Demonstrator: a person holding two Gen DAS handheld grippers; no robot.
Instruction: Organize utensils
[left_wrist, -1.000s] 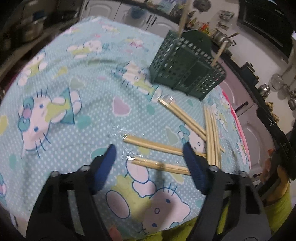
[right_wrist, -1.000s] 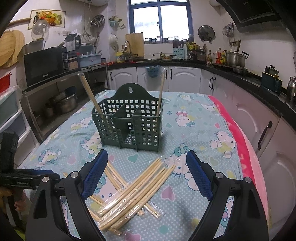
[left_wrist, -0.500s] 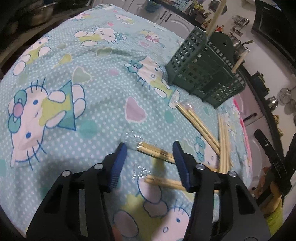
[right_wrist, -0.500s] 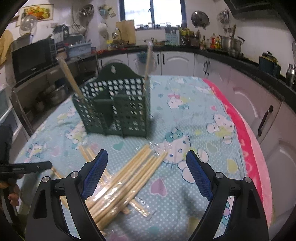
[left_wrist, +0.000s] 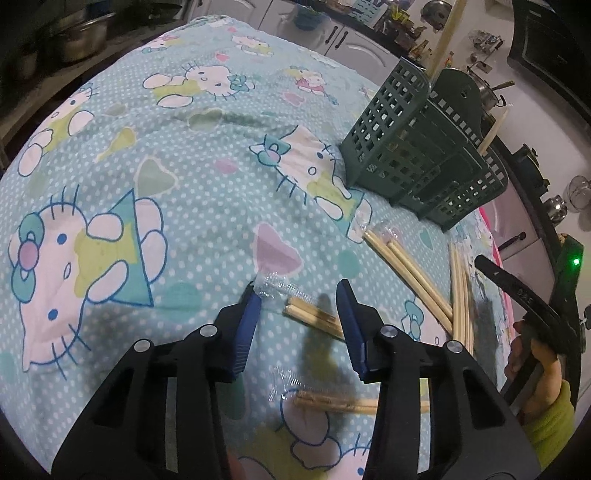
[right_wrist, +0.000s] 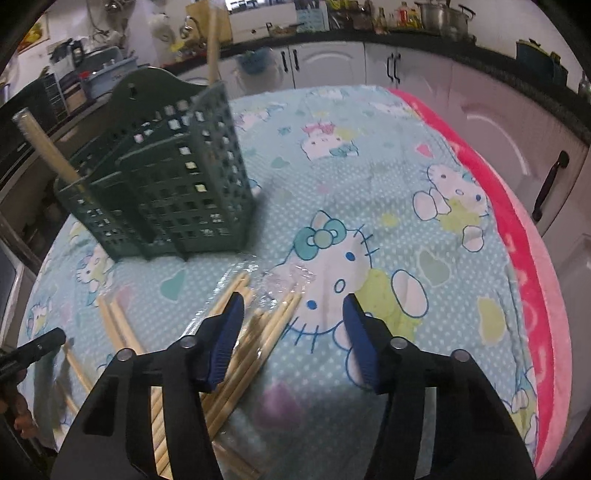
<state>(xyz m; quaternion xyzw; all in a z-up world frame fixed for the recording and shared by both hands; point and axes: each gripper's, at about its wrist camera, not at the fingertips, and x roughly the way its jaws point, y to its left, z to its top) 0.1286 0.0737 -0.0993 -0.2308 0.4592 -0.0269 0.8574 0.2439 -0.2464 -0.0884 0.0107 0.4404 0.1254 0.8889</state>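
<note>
Chopsticks in clear wrappers lie scattered on the tabletop's (left_wrist: 155, 206) cartoon-print cloth. Left gripper (left_wrist: 300, 317): jaws have just been closing and stand part open around the tip of one wrapped chopstick pair (left_wrist: 314, 316), pads not yet pressing. Right gripper (right_wrist: 293, 334): jaws have just been closing, released, with the ends of a chopstick bundle (right_wrist: 258, 343) beside its left finger. Green lattice utensil holder (right_wrist: 166, 192) stands ahead of both grippers, with two chopsticks upright inside.

Matt printed cloth (left_wrist: 155, 155), pale wooden chopsticks (left_wrist: 410, 273) (glossy clear wrappers), perforated green plastic basket (left_wrist: 413, 147).
</note>
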